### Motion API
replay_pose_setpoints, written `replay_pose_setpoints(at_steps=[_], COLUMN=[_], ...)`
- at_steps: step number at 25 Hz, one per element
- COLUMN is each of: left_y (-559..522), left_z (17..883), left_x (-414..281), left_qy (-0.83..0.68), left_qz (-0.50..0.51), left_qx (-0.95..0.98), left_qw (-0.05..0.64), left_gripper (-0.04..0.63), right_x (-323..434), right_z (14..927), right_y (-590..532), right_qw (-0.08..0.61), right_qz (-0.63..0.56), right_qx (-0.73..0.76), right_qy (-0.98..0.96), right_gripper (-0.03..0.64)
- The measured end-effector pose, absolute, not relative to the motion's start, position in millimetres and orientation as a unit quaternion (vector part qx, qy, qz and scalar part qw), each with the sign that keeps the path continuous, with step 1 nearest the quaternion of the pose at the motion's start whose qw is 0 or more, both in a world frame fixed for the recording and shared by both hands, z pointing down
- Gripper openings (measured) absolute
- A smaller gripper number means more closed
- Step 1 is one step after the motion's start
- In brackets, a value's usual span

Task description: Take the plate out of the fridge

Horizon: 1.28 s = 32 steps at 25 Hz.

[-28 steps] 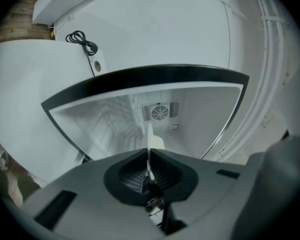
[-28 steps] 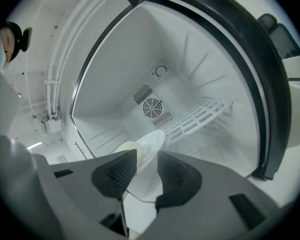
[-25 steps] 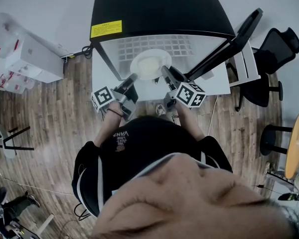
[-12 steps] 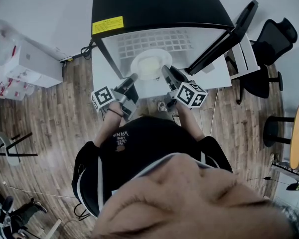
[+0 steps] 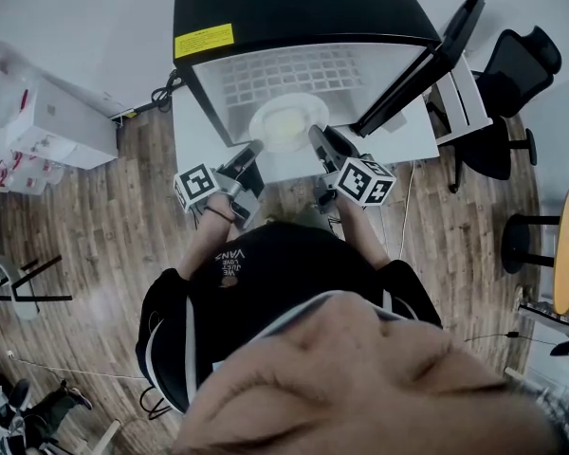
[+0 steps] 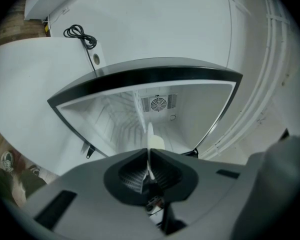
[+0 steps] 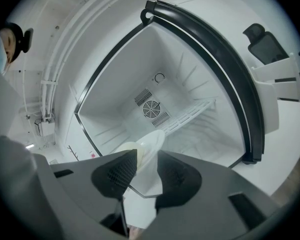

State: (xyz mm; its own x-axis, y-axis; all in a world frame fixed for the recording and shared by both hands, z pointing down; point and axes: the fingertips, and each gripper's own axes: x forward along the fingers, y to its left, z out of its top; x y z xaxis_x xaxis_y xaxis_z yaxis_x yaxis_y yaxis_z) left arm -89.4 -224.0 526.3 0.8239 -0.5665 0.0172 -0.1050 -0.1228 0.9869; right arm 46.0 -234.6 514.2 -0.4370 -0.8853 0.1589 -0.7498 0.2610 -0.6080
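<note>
Fridge [image 5: 303, 8] door [image 5: 425, 60] open at right. Left gripper [image 5: 256, 146] clamped on plate [image 5: 286, 119] rim; right gripper [image 5: 313, 133], jaws wider, grips opposite rim.

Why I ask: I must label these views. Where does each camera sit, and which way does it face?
Head view: on the person's head, steeply down at fridge, plate; torso, arms, left gripper, right gripper show.
Left gripper view: on left gripper, into fridge; fingers pinch plate.
Right gripper view: on right gripper, into fridge; fingers grip plate.
All share plate and fridge.
</note>
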Motion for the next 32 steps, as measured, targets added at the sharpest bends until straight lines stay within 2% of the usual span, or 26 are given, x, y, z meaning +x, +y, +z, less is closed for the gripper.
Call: replay_pose_setpoints(at_steps=[32], left_y=[-150.7], left_z=[524.3], left_x=[-56.0], left_qy=[-0.269], left_qz=[-0.211], left_qx=[0.716], left_qw=[0.609], left_gripper=[0.032], right_x=[78.3], right_z=[513.4], right_y=[-174.3], right_qw=[0.091], right_qz=[-0.323], right_qx=[-0.482], right_qy=[0.809], right_gripper=[0.132])
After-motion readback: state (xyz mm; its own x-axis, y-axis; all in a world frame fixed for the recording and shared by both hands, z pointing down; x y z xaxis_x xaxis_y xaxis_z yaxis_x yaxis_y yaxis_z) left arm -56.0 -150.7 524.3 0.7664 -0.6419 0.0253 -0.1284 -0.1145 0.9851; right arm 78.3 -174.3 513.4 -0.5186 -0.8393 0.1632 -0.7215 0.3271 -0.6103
